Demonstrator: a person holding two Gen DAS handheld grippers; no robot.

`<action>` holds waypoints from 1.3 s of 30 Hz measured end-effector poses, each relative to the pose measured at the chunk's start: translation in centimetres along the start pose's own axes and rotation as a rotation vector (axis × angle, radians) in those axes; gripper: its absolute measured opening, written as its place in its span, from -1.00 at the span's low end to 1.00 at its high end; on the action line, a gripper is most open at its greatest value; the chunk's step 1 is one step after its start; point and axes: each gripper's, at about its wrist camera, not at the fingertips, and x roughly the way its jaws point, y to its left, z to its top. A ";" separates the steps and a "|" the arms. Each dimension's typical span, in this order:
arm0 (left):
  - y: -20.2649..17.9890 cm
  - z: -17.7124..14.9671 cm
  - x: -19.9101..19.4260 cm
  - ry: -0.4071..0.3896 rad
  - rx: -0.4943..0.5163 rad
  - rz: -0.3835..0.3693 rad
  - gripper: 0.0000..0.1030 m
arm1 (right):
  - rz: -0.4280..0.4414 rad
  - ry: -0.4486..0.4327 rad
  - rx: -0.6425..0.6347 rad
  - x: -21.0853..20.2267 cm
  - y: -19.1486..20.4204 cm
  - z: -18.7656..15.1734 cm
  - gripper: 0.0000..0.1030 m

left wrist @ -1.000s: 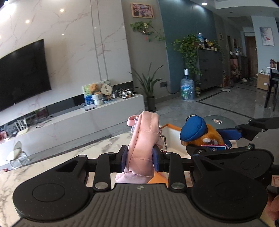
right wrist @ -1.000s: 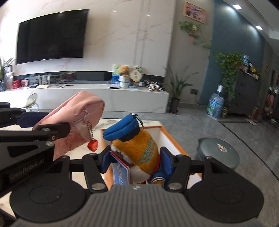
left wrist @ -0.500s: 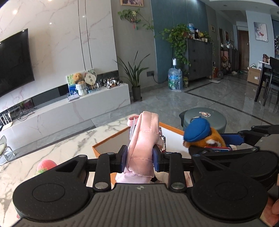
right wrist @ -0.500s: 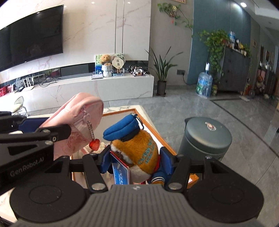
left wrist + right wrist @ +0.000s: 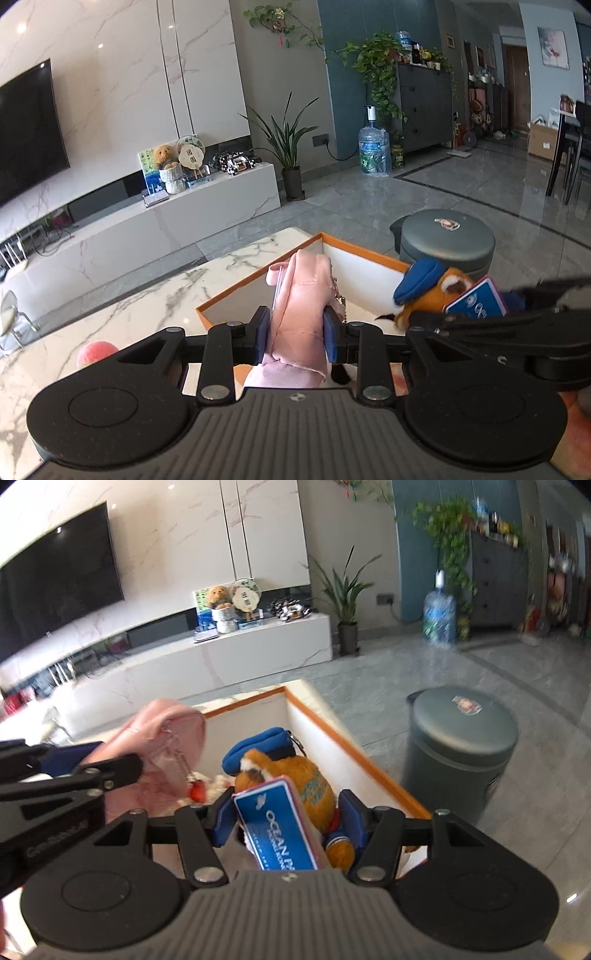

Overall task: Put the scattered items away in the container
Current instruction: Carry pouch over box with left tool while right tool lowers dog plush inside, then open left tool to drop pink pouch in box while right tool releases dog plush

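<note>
Over the past second both tools have tipped forward and come in over the box [image 5: 354, 749], so each toy now hangs above its opening, a sign that the drop is near. The left tool [image 5: 293, 334] is clenched on a pink pouch [image 5: 299, 314], soft quilted fabric with a bead chain and a red charm. The right tool [image 5: 284, 818] grips an orange plush toy [image 5: 295, 782] with a blue cap and a glossy blue card tag. The box is white-walled with an orange rim and sits on the marbled counter [image 5: 122, 306]. A pink ball [image 5: 96, 352] remains outside on the counter, so the tidying looks unfinished
</note>
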 end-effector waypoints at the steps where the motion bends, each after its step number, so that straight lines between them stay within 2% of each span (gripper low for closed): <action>1: 0.2 0.3 0.1 -0.002 -0.015 -0.019 -0.34 | 0.023 0.006 0.024 0.1 -0.3 0.0 0.18; 5: -0.5 1.1 1.1 0.005 0.004 -0.053 -0.34 | 0.013 0.015 0.059 1.1 -1.3 0.3 0.18; 12: -1.5 0.3 2.9 0.067 0.021 -0.074 -0.34 | 0.035 0.040 0.183 2.9 -2.7 1.1 0.08; 15: -1.9 0.0 3.6 0.094 0.023 -0.090 -0.33 | 0.018 0.046 0.191 3.8 -2.9 1.2 0.08; 21: -2.9 -0.8 4.5 0.149 0.045 -0.112 -0.33 | -0.002 0.139 0.256 6.2 -4.2 0.0 0.07; 31: -4.2 -2.3 4.5 0.214 0.096 -0.122 -0.32 | -0.041 0.149 0.221 6.3 -3.7 -0.2 0.15; 39: -4.4 -3.3 4.5 0.273 0.068 -0.136 -0.28 | -0.053 0.115 0.185 4.5 -2.8 -0.4 0.23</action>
